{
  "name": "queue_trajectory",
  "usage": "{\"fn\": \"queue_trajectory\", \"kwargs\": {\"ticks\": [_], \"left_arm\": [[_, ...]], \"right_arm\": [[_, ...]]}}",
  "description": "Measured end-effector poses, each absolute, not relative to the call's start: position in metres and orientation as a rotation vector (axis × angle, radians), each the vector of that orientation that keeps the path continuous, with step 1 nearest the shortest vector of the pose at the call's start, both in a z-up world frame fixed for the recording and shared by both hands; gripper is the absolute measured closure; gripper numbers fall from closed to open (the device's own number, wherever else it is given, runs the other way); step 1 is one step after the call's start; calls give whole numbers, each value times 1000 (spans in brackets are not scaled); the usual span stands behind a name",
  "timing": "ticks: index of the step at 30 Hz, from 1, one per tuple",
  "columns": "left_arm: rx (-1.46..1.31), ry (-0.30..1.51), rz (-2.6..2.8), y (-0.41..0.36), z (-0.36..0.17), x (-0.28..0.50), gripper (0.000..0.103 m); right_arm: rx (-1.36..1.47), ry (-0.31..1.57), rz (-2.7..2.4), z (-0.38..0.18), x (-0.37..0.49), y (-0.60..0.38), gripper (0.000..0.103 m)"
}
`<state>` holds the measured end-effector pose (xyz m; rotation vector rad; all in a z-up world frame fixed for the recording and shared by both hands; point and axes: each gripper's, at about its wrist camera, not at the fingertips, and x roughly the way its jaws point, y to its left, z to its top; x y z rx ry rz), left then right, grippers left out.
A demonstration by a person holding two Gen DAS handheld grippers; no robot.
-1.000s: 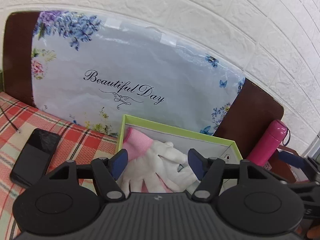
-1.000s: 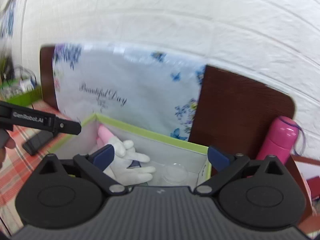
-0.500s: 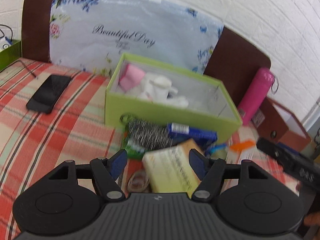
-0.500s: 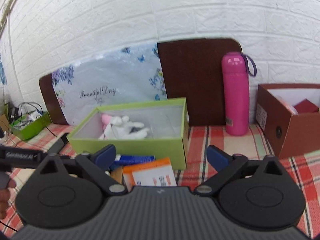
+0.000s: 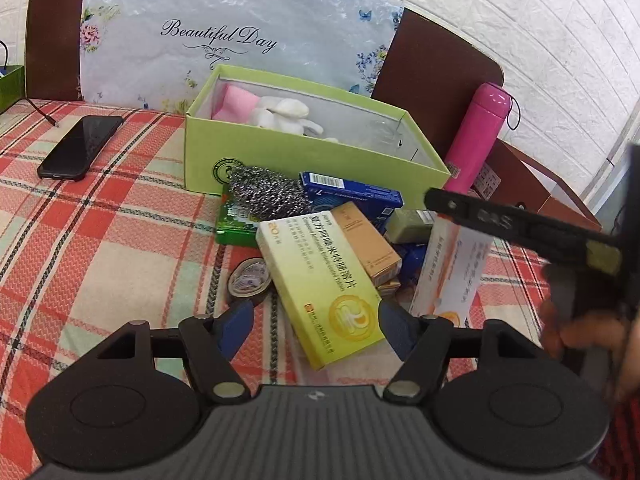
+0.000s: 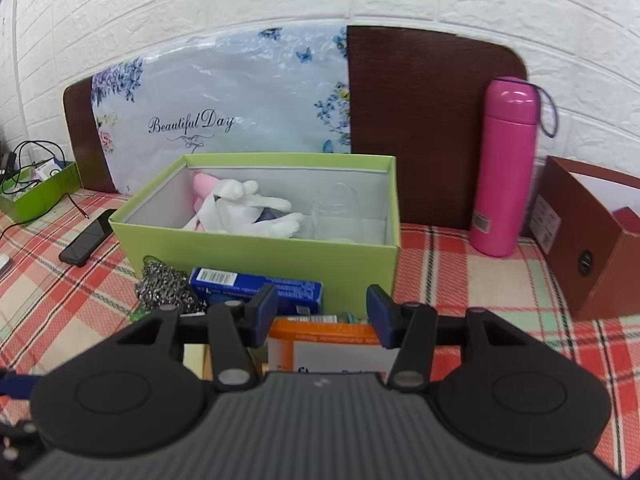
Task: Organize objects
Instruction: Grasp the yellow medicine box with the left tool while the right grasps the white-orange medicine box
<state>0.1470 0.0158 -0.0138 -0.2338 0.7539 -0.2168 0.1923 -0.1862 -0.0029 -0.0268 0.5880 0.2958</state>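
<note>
Left wrist view: your left gripper (image 5: 314,326) stood wide open and empty over the yellow-green medicine box (image 5: 320,284), which lay in the pile in front of the green box (image 5: 304,160). White gloves (image 5: 286,116) lay inside that box. Your right gripper (image 6: 322,316) was partly open around the orange-and-white carton (image 6: 332,344); whether it touched, you could not tell. A phone (image 5: 80,148) lay well apart on the plaid cloth (image 5: 100,248).

Plaid tablecloth (image 5: 120,248) under green box (image 5: 304,160), phone (image 5: 80,148)
</note>
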Motion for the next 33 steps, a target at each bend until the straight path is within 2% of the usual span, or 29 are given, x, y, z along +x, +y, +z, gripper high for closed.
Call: {"fn": "queue_trajectory", "kwargs": {"ticks": [6,15,21,23,28,30,33], "left_arm": [[-203,753,-184,-7,-16,156,30],[-175,771,-154,-26,-26,166,30],[-119,770,-107,-34,-35,177,25],[-125,787,-108,-31,-39,181,24],[-216,832,-128,-14,-59,187,18],[-259,833,-164,-5,-59,182,28],[-218,824,-223,-1,-49,166,56]], "right_arm": [[-5,546,289,5,136,-211,53],[53,639,345,-25,74,-218,48],[123,666,328,-38,52,-226,48],[134,664,310,-40,47,-229,40],[141,680,265,-46,47,-231,39],[143,686,264,-47,47,-231,39],[144,697,256,-48,48,-230,39]]}}
